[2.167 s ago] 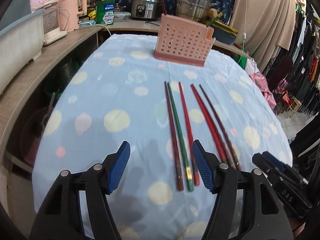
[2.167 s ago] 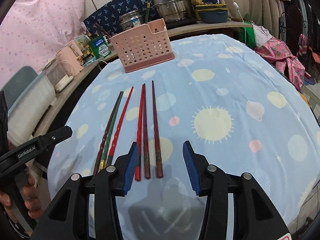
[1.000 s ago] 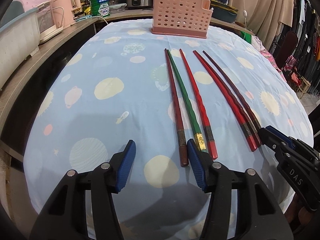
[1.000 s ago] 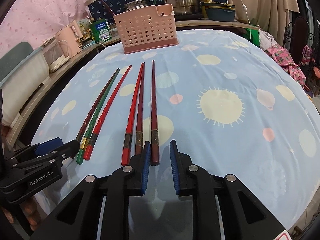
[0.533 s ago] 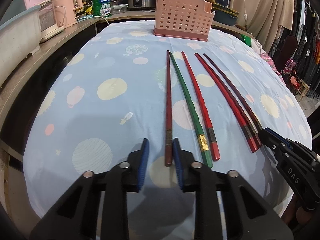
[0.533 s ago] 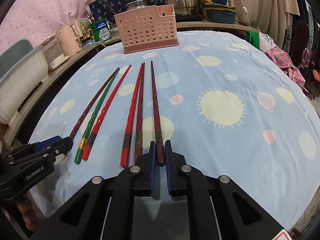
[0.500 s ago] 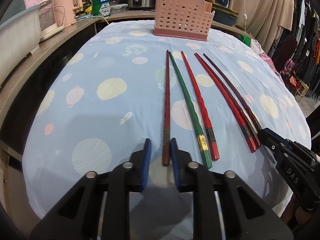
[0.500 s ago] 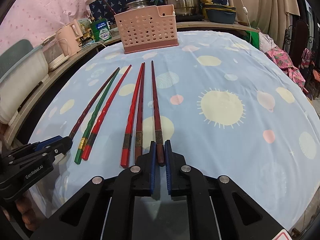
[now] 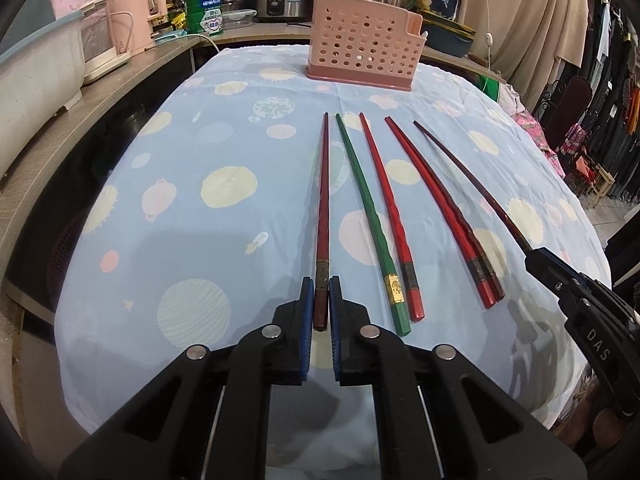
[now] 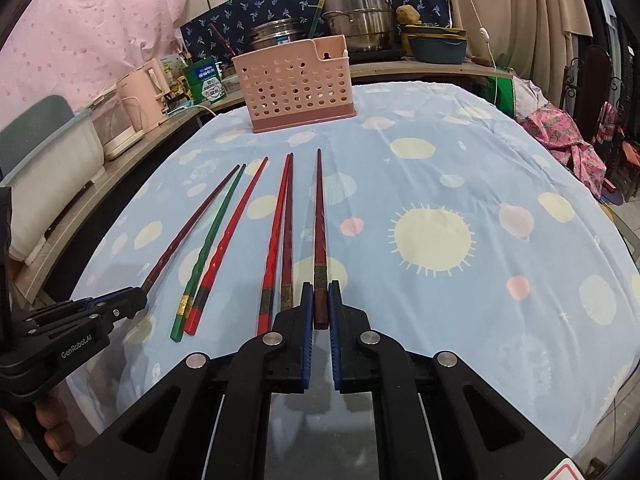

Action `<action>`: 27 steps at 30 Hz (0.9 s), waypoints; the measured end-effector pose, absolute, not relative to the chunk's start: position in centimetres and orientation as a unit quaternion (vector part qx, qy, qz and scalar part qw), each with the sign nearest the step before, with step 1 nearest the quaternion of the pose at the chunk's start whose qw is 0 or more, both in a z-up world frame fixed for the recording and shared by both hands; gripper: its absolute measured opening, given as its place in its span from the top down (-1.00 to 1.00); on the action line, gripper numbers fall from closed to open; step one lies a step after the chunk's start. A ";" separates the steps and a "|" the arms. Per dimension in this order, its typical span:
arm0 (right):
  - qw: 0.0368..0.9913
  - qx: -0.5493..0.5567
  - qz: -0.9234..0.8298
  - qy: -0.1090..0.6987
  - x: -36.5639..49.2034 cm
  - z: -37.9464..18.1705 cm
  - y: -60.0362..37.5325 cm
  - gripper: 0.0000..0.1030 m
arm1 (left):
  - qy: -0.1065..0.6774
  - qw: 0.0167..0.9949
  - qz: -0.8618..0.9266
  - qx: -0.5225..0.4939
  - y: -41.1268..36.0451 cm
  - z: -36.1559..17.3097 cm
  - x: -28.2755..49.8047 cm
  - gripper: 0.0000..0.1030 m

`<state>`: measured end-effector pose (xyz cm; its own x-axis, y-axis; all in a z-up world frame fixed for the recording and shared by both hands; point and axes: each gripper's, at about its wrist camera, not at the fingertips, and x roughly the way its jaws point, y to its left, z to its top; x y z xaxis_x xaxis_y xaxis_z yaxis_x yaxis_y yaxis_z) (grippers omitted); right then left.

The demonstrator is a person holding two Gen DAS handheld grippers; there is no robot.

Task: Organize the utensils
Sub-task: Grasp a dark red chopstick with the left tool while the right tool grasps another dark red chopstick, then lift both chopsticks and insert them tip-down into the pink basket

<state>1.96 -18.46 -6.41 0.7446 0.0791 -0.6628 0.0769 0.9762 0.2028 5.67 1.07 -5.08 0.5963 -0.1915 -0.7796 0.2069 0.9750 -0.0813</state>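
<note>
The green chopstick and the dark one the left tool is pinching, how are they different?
The green chopstick lies loose on the cloth; the dark chopstick has its thick end between the left tool, whose jaws are closing on it. Green wears a gold band; the dark one's band is dull. Both point toward the pink basket.

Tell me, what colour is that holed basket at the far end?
Pink basket with a darker pink base, clearest in the right wrist view.
</note>
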 end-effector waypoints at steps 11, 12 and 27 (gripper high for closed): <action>0.939 0.146 0.004 0.311 1.3 -2.1 -20.0 0.86 | 0.392 0.914 -0.109 -0.012 2.4 -0.3 5.9 0.86; 0.941 0.149 0.005 0.305 1.3 -1.6 -20.2 0.86 | 0.388 0.915 -0.107 -0.013 2.5 0.1 6.1 0.86; 0.961 0.158 -0.002 0.228 2.7 4.8 -22.5 0.86 | 0.300 0.949 -0.090 -0.026 3.6 8.1 8.9 0.86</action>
